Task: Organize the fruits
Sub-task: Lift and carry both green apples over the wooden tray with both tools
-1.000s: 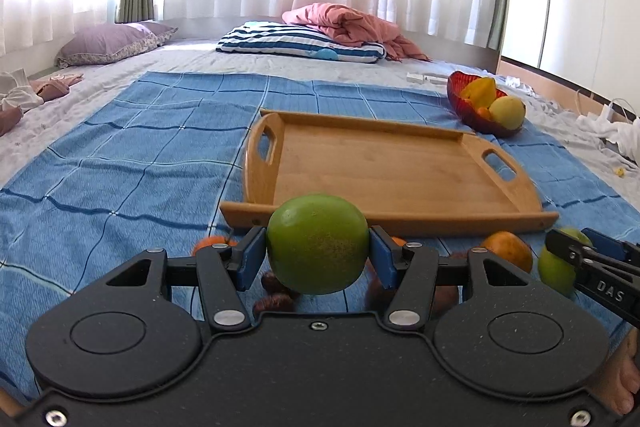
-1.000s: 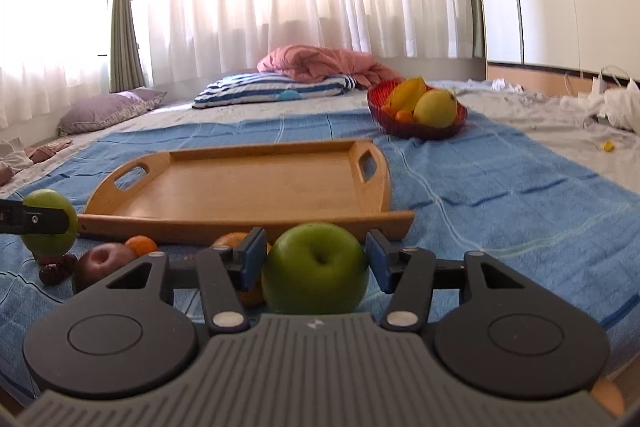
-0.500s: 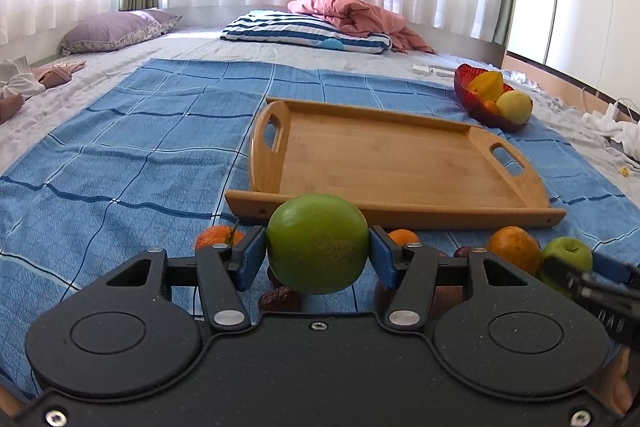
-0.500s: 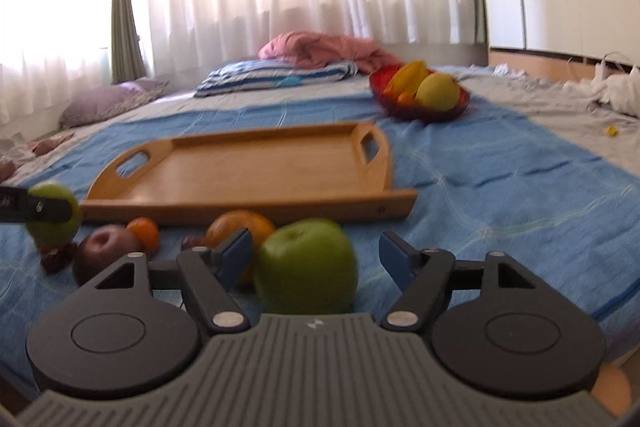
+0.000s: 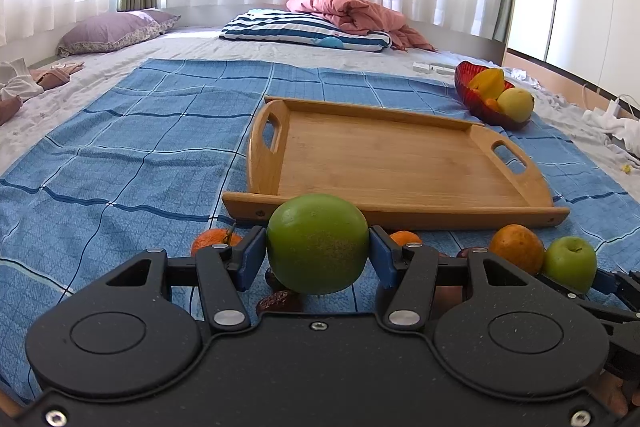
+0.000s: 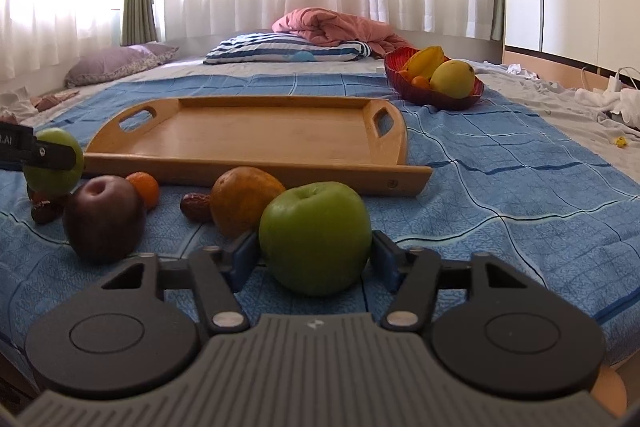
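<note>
My left gripper [image 5: 318, 253] is shut on a round green fruit [image 5: 318, 243] and holds it in front of the near edge of the empty wooden tray [image 5: 400, 163]. My right gripper [image 6: 314, 253] has its jaws around a green apple [image 6: 315, 237] that rests on the blue cloth [image 6: 500, 179]; a thin gap shows at the left pad. The apple also shows in the left wrist view [image 5: 570, 263]. An orange fruit [image 6: 246, 201], a dark plum [image 6: 104, 219], a small orange [image 6: 144, 189] and dates [image 6: 196, 207] lie beside it.
A red bowl [image 6: 436, 95] with a yellow fruit and a starfruit stands beyond the tray's right end. Pillows [image 5: 304, 31] and a pink blanket [image 5: 352, 11] lie at the back. Cables and white cloth [image 6: 608, 99] lie at the far right.
The right gripper let go of the green apple, opened wider, then closed back around it as it rests on the cloth. The left gripper kept its fruit and rose slightly.
</note>
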`<state>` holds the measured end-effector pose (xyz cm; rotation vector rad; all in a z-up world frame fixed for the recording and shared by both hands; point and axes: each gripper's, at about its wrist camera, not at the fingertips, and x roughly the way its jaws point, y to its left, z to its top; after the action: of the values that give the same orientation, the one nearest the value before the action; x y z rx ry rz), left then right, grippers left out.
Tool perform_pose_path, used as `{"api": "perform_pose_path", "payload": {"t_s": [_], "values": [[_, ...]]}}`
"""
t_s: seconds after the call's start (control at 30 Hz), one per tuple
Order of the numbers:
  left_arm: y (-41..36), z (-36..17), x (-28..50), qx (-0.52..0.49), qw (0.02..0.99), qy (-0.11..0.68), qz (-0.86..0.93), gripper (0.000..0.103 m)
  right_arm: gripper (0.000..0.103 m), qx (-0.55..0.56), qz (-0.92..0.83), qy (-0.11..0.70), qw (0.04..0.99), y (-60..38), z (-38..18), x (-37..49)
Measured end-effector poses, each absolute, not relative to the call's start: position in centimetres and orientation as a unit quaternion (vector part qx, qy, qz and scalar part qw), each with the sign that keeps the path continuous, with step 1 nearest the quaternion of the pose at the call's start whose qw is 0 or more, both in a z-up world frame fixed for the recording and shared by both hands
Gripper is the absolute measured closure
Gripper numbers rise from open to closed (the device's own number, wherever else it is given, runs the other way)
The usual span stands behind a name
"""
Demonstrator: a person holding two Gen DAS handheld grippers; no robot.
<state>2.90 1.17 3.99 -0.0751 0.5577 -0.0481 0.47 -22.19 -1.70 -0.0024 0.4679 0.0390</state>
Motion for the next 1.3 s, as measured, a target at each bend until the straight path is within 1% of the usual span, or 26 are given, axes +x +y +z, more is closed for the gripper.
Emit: {"api": "perform_pose_path", "payload": {"t_s": [0.13,0.27,0.6,0.77,0.97,1.3], "values": [[1.2,4.2,3.2,-0.036,0.961,0.273,-0.025,0.049,0.042,-0.002,0.019,0.229,0.973,-22.1,-1.6,0.2],[1.3,4.6,3.5,-0.032,0.962,0.269,-0.026,0.050,0.042,0.022,0.018,0.222,0.975,-22.5,-1.1,0.0],[1.7,6.2,5.3,-0.038,0.964,0.260,-0.040,0.049,0.042,0.036,0.025,0.186,0.982,-23.4,2.0,1.0],[2.2,7.2,6.8,-0.055,0.962,0.264,-0.050,0.050,0.042,0.037,0.034,0.180,0.982,-23.7,3.1,2.6],[2.5,8.7,9.0,-0.051,0.962,0.262,-0.056,0.050,0.042,0.051,0.051,0.180,0.981,-24.2,4.9,4.9],[2.9,12.0,14.5,-0.067,0.952,0.286,-0.080,0.050,0.042,0.047,0.067,0.192,0.978,-24.8,7.5,10.6]]}}
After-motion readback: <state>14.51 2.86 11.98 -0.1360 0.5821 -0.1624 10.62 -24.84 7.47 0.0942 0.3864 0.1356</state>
